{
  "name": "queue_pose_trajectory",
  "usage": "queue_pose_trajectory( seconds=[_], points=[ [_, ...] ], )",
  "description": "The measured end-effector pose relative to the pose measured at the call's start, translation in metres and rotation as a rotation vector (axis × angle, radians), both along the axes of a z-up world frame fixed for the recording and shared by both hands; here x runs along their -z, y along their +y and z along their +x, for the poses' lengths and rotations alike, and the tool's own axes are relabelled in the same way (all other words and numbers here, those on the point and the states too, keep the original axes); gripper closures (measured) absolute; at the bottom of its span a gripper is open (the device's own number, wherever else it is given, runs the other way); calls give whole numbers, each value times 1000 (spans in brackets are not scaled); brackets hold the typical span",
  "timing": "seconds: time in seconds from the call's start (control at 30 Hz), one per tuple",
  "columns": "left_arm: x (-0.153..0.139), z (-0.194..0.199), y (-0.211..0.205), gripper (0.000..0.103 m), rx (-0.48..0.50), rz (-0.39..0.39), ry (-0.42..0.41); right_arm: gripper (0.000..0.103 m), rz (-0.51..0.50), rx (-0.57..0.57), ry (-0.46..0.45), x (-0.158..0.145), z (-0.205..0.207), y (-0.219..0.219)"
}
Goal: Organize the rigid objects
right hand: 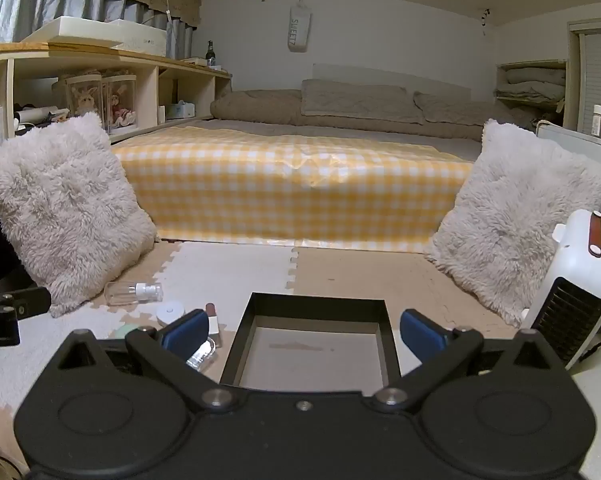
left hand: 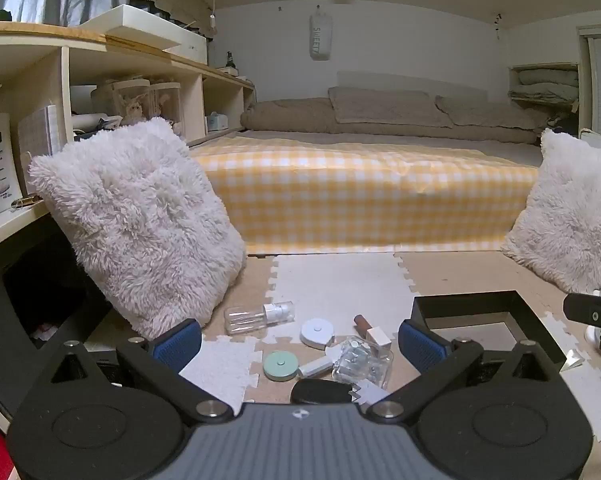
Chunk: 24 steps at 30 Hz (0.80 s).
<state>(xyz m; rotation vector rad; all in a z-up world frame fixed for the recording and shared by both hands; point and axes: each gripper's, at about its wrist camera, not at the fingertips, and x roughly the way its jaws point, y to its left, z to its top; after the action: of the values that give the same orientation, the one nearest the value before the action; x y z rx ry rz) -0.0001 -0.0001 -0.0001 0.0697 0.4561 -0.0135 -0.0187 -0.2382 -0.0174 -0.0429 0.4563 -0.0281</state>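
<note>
Both claws spread wide, nothing held. Left gripper (left hand: 298, 342) hovers over clutter on the foam mat (left hand: 340, 280): clear spray bottle (left hand: 256, 317) lying flat far left, mint round case (left hand: 280, 365), white round case (left hand: 317, 333), clear square bottle (left hand: 362, 361), brown lipstick (left hand: 370, 330). Right gripper (right hand: 302, 330) sits just above the black tray (right hand: 316, 306), clutter to its left.

Bedroom in a home: low bed (left hand: 364, 200) with yellow gingham cover, fluffy cushions (right hand: 64, 208), cubby shelving (left hand: 140, 80), foam floor mats (right hand: 228, 268).
</note>
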Motion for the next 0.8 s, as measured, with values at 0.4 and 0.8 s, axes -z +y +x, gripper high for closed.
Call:
queue_pose_trajectory(
  seconds=[0.4, 0.8],
  points=[
    [0, 0, 0, 0, 1, -5, 3, 0, 1, 2, -3, -1, 0, -1],
    [0, 0, 0, 0, 0, -7, 3, 0, 1, 2, -5, -1, -1, 0]
  ],
)
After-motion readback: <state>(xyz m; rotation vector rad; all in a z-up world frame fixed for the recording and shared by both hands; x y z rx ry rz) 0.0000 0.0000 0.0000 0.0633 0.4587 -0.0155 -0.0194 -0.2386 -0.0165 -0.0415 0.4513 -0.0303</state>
